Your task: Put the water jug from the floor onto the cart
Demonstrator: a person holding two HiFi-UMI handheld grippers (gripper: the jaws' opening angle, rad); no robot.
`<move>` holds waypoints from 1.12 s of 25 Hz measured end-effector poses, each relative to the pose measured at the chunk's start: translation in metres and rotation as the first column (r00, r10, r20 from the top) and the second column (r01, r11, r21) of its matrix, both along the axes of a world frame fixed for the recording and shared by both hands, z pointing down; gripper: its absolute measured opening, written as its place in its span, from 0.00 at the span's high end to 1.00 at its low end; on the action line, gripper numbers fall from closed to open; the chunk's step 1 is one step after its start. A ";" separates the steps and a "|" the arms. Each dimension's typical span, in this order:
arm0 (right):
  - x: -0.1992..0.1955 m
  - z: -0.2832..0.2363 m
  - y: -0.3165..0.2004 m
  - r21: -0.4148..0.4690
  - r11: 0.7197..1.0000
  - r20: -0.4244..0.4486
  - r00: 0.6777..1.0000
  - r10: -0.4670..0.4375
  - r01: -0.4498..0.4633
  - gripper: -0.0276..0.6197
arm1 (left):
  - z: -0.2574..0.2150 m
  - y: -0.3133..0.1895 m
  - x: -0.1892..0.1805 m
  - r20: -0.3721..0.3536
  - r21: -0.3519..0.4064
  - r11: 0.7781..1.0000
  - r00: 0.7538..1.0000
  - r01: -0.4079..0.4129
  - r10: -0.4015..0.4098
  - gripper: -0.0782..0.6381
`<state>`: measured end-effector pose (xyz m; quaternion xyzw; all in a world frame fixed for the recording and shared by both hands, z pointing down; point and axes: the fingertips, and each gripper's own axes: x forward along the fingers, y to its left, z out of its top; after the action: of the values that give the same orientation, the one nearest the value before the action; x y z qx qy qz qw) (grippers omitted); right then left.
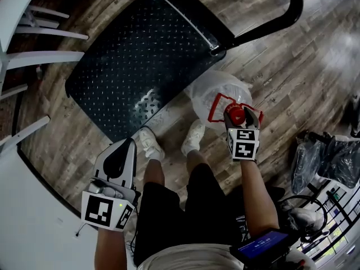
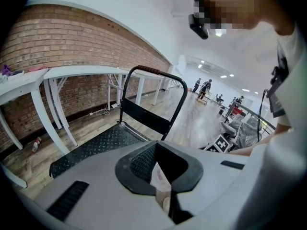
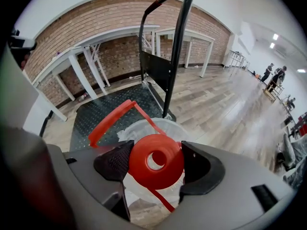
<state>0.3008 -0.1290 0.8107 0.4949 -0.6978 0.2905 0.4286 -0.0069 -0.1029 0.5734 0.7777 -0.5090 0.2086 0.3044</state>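
Note:
The water jug (image 1: 211,91) is clear plastic with a red cap (image 1: 235,115) and a red carry handle (image 1: 220,103). It is just off the near right corner of the cart's black diamond-plate deck (image 1: 129,61). My right gripper (image 1: 236,118) is shut on the cap (image 3: 156,161), one jaw on each side of it. I cannot tell whether the jug rests on the floor. My left gripper (image 1: 131,142) hangs by the person's left leg, shut and holding nothing, its tips (image 2: 156,145) pointed toward the cart deck (image 2: 91,150).
The cart's black push handle (image 1: 281,16) rises at its far end, right beside the jug (image 3: 177,42). White table legs (image 1: 45,55) stand left of the cart. The person's shoes (image 1: 149,145) are at the deck's near edge. Plastic bags (image 1: 326,159) lie at right.

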 end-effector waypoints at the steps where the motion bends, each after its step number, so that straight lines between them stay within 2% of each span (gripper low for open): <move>1: 0.003 -0.007 0.004 -0.003 1.000 0.001 1.000 0.018 -0.018 0.47 | -0.004 0.001 -0.002 -0.002 0.004 1.000 1.000 -0.002 0.002 0.89; 6: 0.008 -0.064 0.004 0.035 0.998 0.020 0.999 0.045 -0.046 0.47 | -0.010 0.000 -0.016 -0.001 0.033 0.999 1.000 -0.001 0.001 0.89; 15: -0.011 -0.190 -0.016 0.144 0.985 0.004 0.996 -0.092 0.090 0.47 | -0.015 0.002 -0.037 -0.018 0.064 0.997 0.999 0.033 -0.032 0.89; 22: -0.052 -0.255 -0.038 0.193 0.964 -0.018 0.982 -0.186 0.186 0.47 | -0.039 0.009 -0.068 -0.033 0.101 0.990 0.995 0.094 -0.091 0.89; 28: -0.091 -0.284 -0.076 0.219 0.946 0.031 0.967 -0.251 0.239 0.47 | -0.056 0.016 -0.104 -0.023 0.133 0.974 0.983 0.186 -0.184 0.89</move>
<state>0.2100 -0.2046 0.5265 0.4389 -0.7932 0.1727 0.3852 -0.1112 -0.0865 0.5177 0.7466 -0.5905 0.1406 0.2720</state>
